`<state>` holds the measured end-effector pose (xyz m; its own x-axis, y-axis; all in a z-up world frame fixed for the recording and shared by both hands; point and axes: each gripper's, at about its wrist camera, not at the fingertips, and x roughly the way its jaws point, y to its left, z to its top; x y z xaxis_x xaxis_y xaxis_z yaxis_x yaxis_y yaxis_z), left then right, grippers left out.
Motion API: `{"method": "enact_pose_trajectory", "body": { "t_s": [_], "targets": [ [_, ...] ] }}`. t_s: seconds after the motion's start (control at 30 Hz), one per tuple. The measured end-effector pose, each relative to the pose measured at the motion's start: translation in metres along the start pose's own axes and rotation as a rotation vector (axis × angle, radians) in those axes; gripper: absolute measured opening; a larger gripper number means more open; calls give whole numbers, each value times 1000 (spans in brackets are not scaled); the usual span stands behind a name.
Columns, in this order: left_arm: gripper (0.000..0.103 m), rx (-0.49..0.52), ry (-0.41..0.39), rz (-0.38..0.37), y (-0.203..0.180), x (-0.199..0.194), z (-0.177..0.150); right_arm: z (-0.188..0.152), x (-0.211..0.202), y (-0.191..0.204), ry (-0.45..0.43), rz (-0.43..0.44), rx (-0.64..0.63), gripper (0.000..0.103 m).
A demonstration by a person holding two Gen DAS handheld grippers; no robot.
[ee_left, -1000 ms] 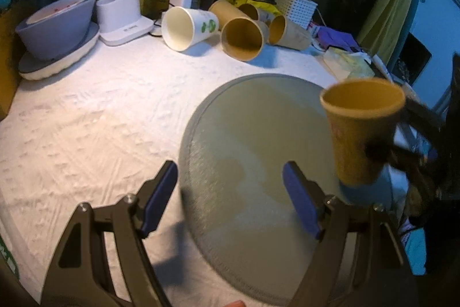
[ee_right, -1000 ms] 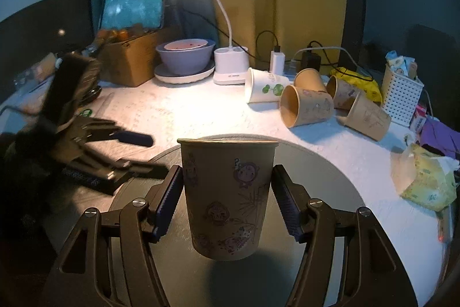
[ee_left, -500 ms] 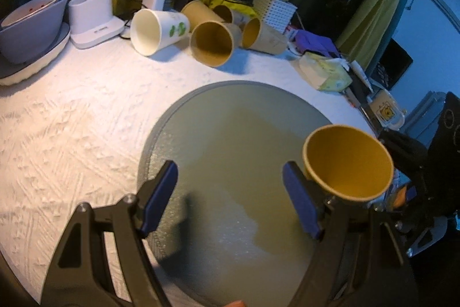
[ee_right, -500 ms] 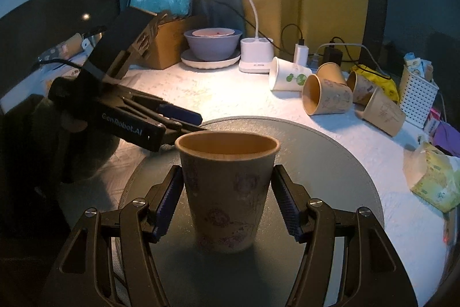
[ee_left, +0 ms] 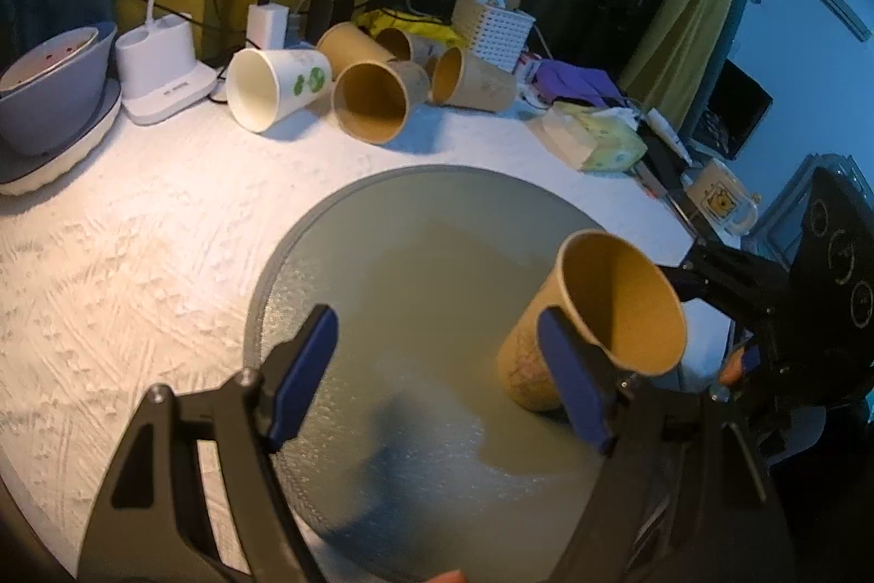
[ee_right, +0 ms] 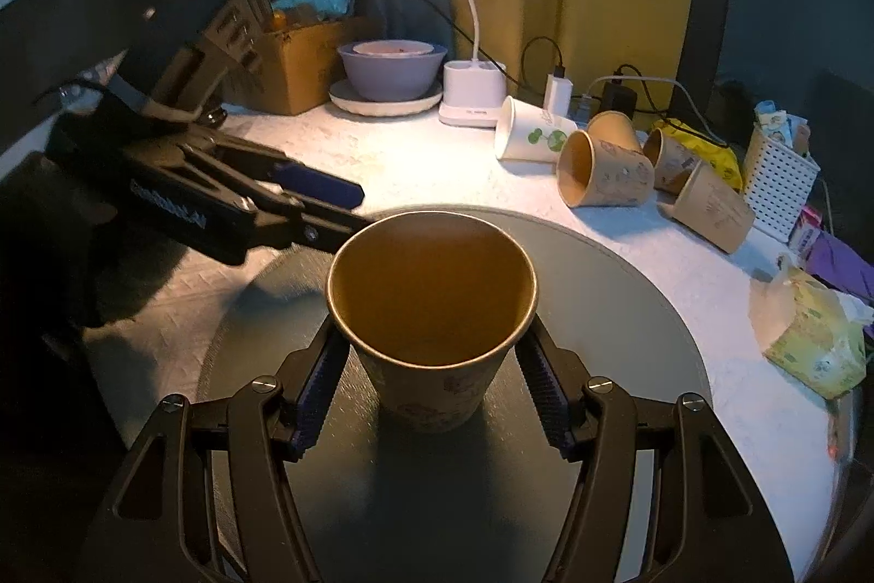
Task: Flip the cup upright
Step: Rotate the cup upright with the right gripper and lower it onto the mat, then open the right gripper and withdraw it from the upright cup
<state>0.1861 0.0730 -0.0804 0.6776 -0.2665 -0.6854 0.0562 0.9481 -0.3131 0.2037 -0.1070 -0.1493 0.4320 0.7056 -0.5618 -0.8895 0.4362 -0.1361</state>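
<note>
A brown paper cup (ee_right: pixel 431 310) stands upright, mouth up, its base on the round grey mat (ee_right: pixel 628 310). My right gripper (ee_right: pixel 431 386) is shut on the cup, pads against its lower sides. In the left wrist view the same cup (ee_left: pixel 595 321) sits at the mat's right part (ee_left: pixel 426 228), with the right gripper's black body (ee_left: pixel 765 299) behind it. My left gripper (ee_left: pixel 437 381) is open and empty, hovering over the mat just left of the cup; it also shows in the right wrist view (ee_right: pixel 322 189).
Several paper cups lie on their sides at the back: a white one (ee_left: pixel 273 88) and brown ones (ee_left: pixel 377 96). A lamp base (ee_left: pixel 164 75), a grey bowl (ee_left: pixel 49 86), a white basket (ee_left: pixel 494 31) and a tissue pack (ee_left: pixel 595 135) ring the table.
The right gripper has lowered the cup from mid-air onto the mat, still upright. The left gripper has stayed open and shifted slightly over the mat.
</note>
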Motion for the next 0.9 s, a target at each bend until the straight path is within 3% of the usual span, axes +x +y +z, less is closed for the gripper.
{"method": "enact_pose_trajectory", "body": {
  "t_s": [0.53, 0.9],
  "targets": [
    [77, 18, -17, 24, -8, -13, -13, -7, -11, -4, 0, -71, 50, 65],
    [77, 31, -50, 3, -18, -36, -26, -10, -23, 4, -3, -107, 96, 73]
  ]
}}
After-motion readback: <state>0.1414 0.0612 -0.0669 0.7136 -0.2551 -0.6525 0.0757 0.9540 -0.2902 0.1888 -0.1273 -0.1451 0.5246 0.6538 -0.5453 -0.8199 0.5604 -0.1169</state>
